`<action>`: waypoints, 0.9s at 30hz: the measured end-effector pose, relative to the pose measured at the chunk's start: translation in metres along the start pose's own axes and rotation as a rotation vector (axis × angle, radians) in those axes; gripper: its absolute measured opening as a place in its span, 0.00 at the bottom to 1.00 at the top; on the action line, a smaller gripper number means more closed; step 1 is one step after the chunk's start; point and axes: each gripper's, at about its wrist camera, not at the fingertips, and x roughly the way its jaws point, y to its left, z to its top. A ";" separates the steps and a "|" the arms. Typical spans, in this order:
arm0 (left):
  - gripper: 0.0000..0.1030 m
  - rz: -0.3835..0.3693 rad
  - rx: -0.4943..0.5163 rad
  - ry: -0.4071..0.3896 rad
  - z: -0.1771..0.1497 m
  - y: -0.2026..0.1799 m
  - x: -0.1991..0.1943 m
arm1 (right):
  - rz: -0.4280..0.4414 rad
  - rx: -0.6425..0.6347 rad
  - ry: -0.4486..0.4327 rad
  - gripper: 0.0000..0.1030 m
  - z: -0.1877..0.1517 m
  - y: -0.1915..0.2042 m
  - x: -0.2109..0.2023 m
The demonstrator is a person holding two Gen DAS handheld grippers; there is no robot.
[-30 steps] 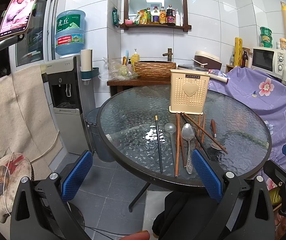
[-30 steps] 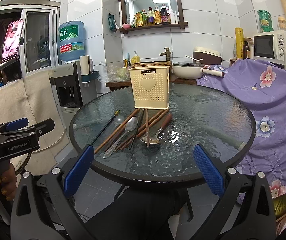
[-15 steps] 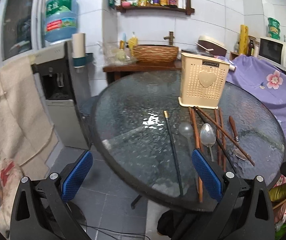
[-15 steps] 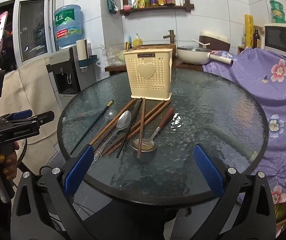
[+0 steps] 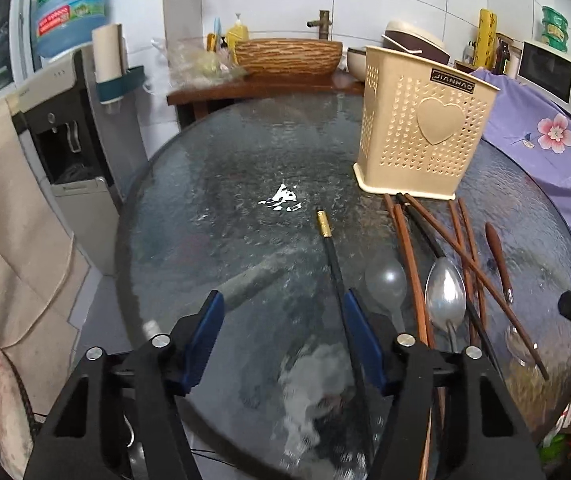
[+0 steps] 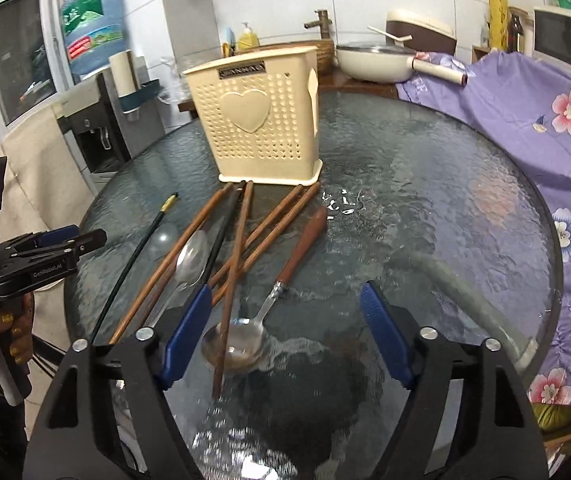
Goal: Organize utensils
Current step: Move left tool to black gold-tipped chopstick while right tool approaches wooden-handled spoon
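A beige perforated utensil holder (image 5: pixel 421 132) (image 6: pixel 259 120) stands upright on the round glass table (image 5: pixel 225 200) (image 6: pixel 425 184). In front of it lie several brown chopsticks (image 6: pixel 269 224), a black gold-tipped chopstick (image 5: pixel 335 256) (image 6: pixel 137 252), a steel spoon (image 5: pixel 445 300) (image 6: pixel 191 258), a clear spoon (image 5: pixel 385 280) and a wooden-handled spoon (image 6: pixel 285 276). My left gripper (image 5: pixel 281 324) is open and empty above the black chopstick's near part. My right gripper (image 6: pixel 285 316) is open and empty, low over the wooden-handled spoon's bowl.
A water dispenser (image 5: pixel 77 120) stands left of the table. A wooden counter with a basket sink (image 5: pixel 285 56) and a pot (image 6: pixel 373 60) is behind. A purple flowered cloth (image 6: pixel 525 120) covers furniture at the right. The table's near edge is close.
Both grippers have moved forward and lower over the table, closer to the utensils. The jaws have narrowed a little but stay open. The utensils have not moved.
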 end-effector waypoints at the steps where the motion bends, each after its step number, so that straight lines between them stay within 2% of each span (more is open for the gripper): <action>1: 0.55 -0.002 0.004 0.007 0.003 -0.001 0.005 | -0.007 0.009 0.011 0.69 0.002 -0.001 0.005; 9: 0.47 -0.031 -0.026 0.042 0.022 -0.004 0.031 | -0.039 0.024 0.048 0.59 0.013 -0.002 0.029; 16: 0.40 -0.050 -0.013 0.067 0.036 -0.014 0.051 | -0.065 0.044 0.081 0.48 0.026 -0.004 0.052; 27: 0.36 -0.035 0.003 0.099 0.046 -0.018 0.072 | -0.084 0.059 0.149 0.37 0.034 -0.002 0.079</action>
